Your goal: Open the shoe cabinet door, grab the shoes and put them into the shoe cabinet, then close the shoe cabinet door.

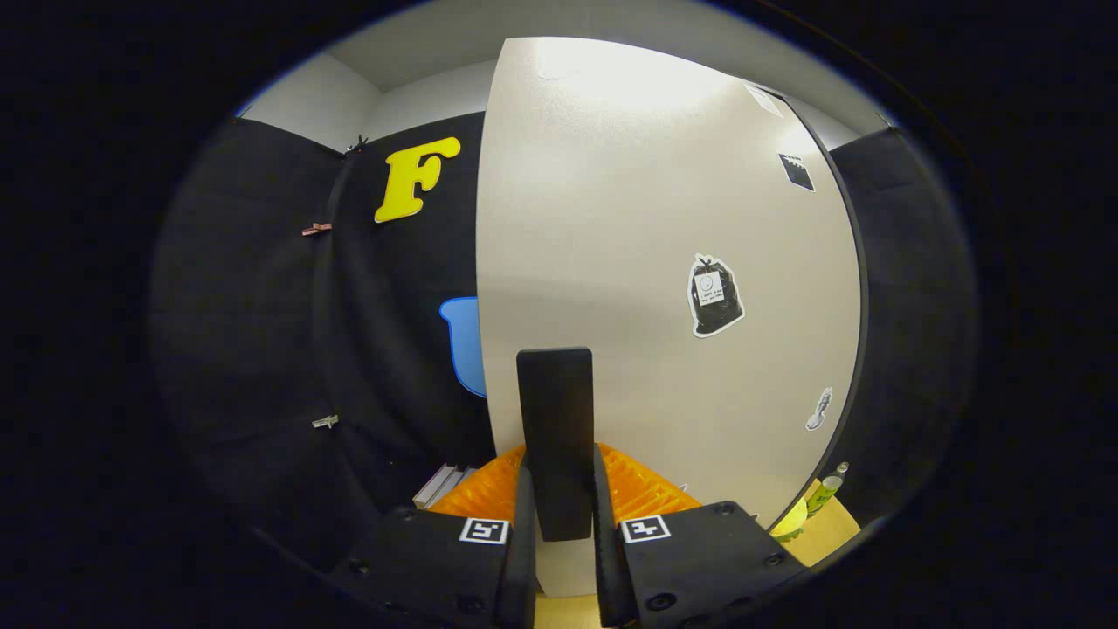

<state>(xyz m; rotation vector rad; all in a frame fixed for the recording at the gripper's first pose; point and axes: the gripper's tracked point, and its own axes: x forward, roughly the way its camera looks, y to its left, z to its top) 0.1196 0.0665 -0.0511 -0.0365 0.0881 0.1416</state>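
Gripper [559, 524]: clamped on black door handle [555, 437], both fingers pressing its sides.
Shoe cabinet door [655, 262]: beige, stickered, directly ahead.

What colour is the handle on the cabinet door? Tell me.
Black, in the gripper view: the handle sits between the gripper fingers on the beige cabinet door.

Cabinet door [646, 262] stands close ahead, a broad pale panel blocking the way forward. Dark upright handle [555, 437] sits between the claw [559, 511] fingers, both pressing its sides; no slack there. Left of the door edge, open space back to the black cloth wall. Low ahead, an orange ribbed object [633, 489] crowds the door's foot. Low right, a small bottle [825, 491] and yellow-green item [790, 520] sit on the worktop [830, 533].
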